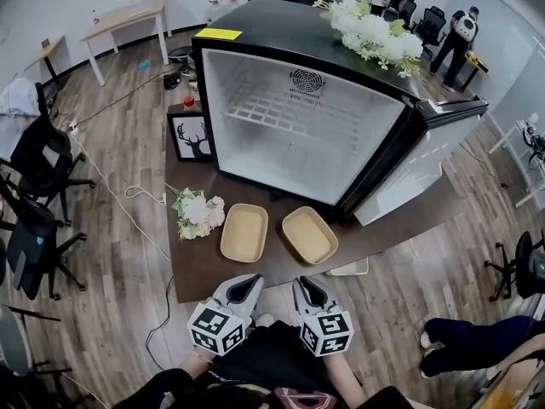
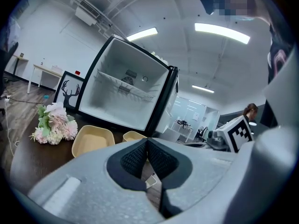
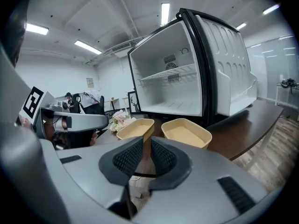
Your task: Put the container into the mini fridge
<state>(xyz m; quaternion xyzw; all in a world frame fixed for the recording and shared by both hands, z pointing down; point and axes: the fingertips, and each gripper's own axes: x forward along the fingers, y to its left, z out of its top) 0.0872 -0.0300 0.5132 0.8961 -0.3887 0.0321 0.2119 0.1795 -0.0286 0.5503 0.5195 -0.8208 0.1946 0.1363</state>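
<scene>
**Both containers on the bench, neither gripped; approach to the mini fridge not begun**

All positions are given from the mini fridge (image 1: 289, 139), which stands open and empty on the bench (image 1: 200, 271).

Left of the fridge's front corner, a framed deer picture (image 1: 191, 136) leans upright. A loose bouquet (image 1: 197, 213) lies in front of the fridge and to its left.

Just beside the bouquet is the left container (image 1: 244, 232). It sits on the bench in front of the fridge opening, apart from the sill.

The left gripper (image 1: 253, 279) hangs further out from the fridge than this container. Its fingers (image 2: 133, 158) meet at the tips with nothing between them.

The right gripper (image 1: 303, 282) is alongside. Its fingers (image 3: 129, 160) stand a narrow slit apart and are also empty.

The right container (image 1: 309, 234) lies in front of the fridge opening, near the left one but not touching it. The door (image 1: 417, 173) is swung out at the fridge's right.

Risks, as judged:
- With fingers this close together, either gripper would shove a container towards the sill rather than take its rim.
- A pinch on one thin rim may let the shallow tray tip or slip.
- A reach for the left container could snag the bouquet.
- A low carry could catch the fridge's front edge, and a high one its wire shelf (image 1: 289, 109).
</scene>
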